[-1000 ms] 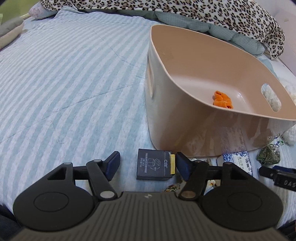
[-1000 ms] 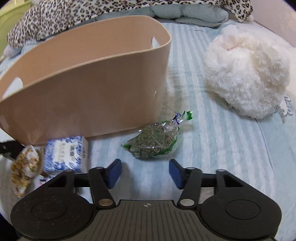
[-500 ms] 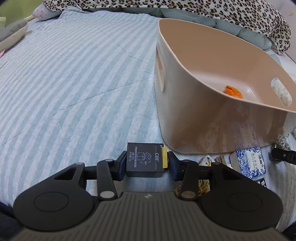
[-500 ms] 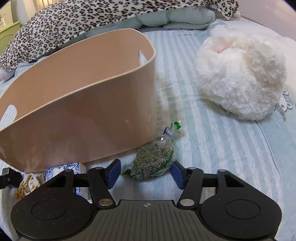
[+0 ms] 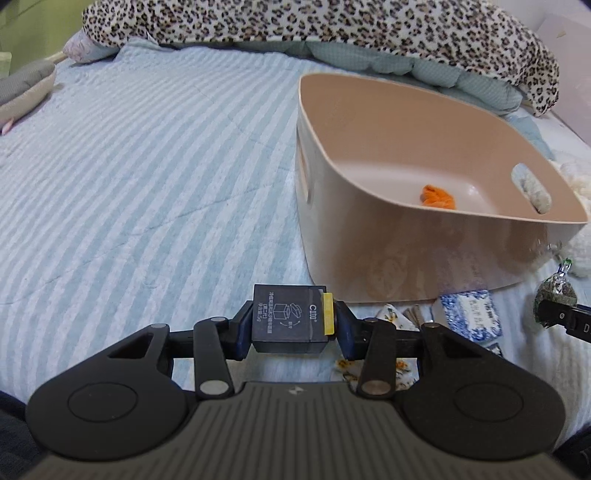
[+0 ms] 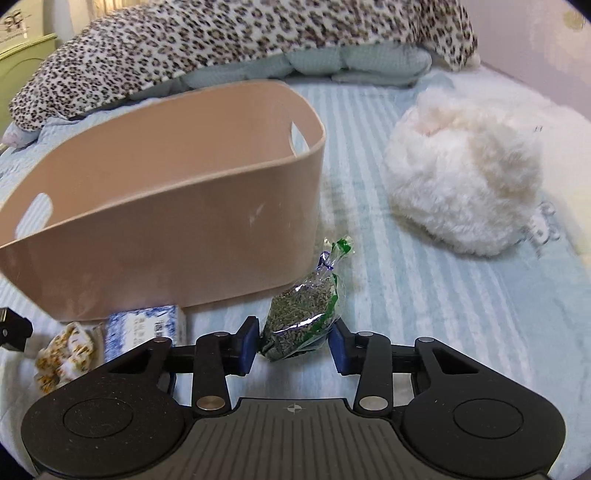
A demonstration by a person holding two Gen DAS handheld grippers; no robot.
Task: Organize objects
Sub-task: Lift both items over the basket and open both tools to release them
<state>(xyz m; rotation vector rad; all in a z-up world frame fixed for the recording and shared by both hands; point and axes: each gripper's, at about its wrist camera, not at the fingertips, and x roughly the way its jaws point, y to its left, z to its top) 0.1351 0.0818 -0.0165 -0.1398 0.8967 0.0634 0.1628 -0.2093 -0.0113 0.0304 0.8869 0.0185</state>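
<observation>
My left gripper (image 5: 291,330) is shut on a small black box (image 5: 286,317) with a yellow edge, held above the striped bedspread left of the beige bin (image 5: 417,258). An orange item (image 5: 437,197) lies inside the bin. My right gripper (image 6: 293,341) is shut on a clear bag of green dried herbs (image 6: 303,314), lifted just in front of the bin (image 6: 166,229). The same bag and a right fingertip show at the right edge of the left wrist view (image 5: 556,295).
A blue-and-white patterned box (image 6: 144,328) and a floral pouch (image 6: 62,356) lie before the bin. A fluffy white plush (image 6: 465,177) sits to the right. A leopard-print blanket (image 5: 314,26) and quilted pillows line the back of the bed.
My left gripper closed on the black box and lifted it. My right gripper moved onto the herb bag, closed on it and raised it off the bedspread.
</observation>
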